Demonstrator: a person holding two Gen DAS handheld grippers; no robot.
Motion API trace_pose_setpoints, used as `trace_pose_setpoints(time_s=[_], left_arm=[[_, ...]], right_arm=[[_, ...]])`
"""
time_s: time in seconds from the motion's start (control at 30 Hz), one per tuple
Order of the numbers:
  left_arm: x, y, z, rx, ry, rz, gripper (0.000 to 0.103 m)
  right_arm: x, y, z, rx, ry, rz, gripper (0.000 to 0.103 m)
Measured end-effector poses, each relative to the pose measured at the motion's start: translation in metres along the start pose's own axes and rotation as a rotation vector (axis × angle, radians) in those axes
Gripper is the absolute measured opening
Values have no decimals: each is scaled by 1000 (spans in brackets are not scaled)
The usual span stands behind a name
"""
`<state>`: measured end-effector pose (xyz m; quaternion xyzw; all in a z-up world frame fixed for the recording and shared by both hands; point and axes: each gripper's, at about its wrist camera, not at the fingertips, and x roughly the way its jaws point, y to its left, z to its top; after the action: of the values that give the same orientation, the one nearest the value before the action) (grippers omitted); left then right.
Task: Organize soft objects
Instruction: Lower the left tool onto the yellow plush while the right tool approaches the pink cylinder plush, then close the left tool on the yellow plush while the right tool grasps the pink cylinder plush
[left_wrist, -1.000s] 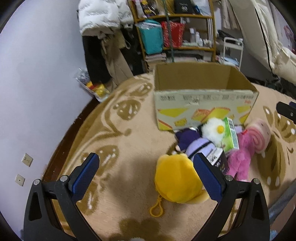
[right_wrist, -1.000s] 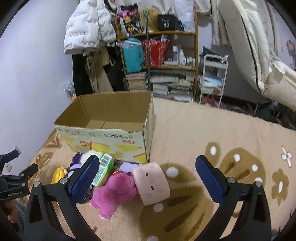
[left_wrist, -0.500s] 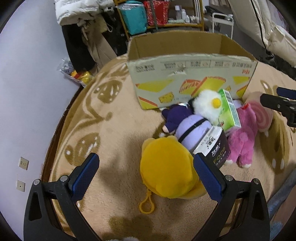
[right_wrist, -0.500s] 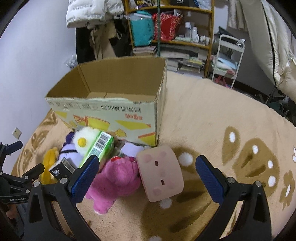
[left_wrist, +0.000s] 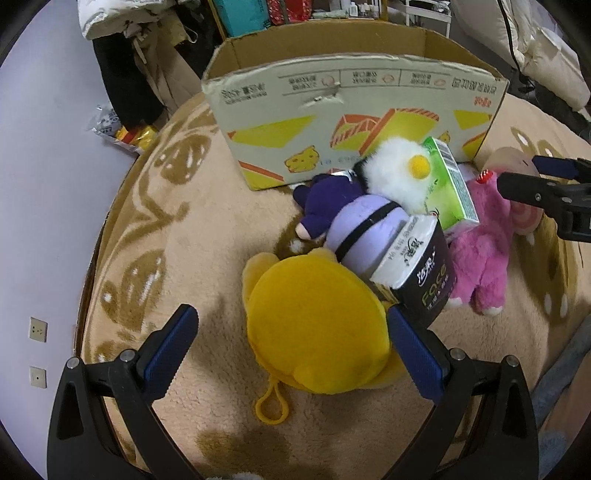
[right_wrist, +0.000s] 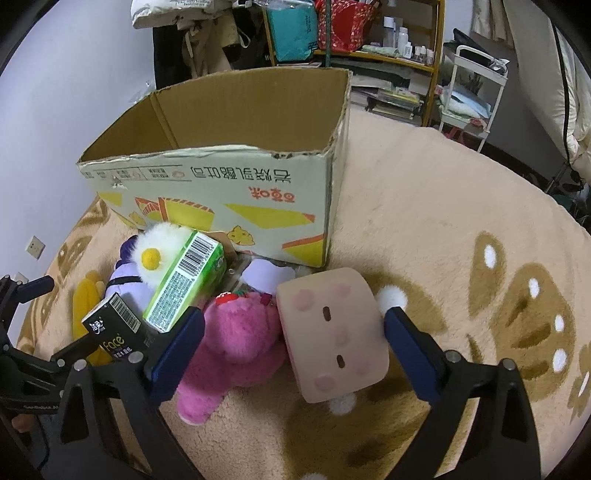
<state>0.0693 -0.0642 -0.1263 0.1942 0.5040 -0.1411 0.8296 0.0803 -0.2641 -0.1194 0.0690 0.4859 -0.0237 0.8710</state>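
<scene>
A pile of toys lies on the rug in front of an open cardboard box (left_wrist: 354, 96) (right_wrist: 229, 192). My left gripper (left_wrist: 291, 350) is open, its jaws either side of a round yellow plush (left_wrist: 314, 328). My right gripper (right_wrist: 291, 350) is open, its jaws around a pale pink cube plush (right_wrist: 328, 332), beside a magenta plush bear (right_wrist: 229, 347) (left_wrist: 480, 258). A purple plush (left_wrist: 354, 225), a white fried-egg plush (left_wrist: 399, 173) (right_wrist: 155, 251), a green carton (left_wrist: 450, 184) (right_wrist: 184, 280) and a black carton (left_wrist: 417, 269) (right_wrist: 110, 332) lie between them.
The beige patterned rug (right_wrist: 461, 229) covers the floor. Behind the box stand a shelf (right_wrist: 354, 33) with bags and books, a white cart (right_wrist: 472, 85), hanging coats (left_wrist: 140, 66). A wall with sockets (left_wrist: 38, 328) runs on the left. The other gripper shows at the right edge (left_wrist: 546, 195).
Both grippers have moved down and forward toward the pile. The left now brackets the yellow plush, the right brackets the pink cube plush. Both stay open.
</scene>
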Motion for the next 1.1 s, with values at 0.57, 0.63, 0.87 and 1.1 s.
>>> trace_pose_setpoints(time_s=[0.57,0.63,0.87,1.1], left_arm=[[35,12,4,-92,99,-107,102],[36,13,3,-103,102,-121,101],[44,22,4,-153,123,-223,78],[45,24,4,-153,105,-218,74]], right_arm=[[7,-3,-1,17,23,4,88],[7,-3,-1,19,23,6,85],[6,-10,-1,39,29,-3,69],[9,-18,-1,61,43,-27,52]])
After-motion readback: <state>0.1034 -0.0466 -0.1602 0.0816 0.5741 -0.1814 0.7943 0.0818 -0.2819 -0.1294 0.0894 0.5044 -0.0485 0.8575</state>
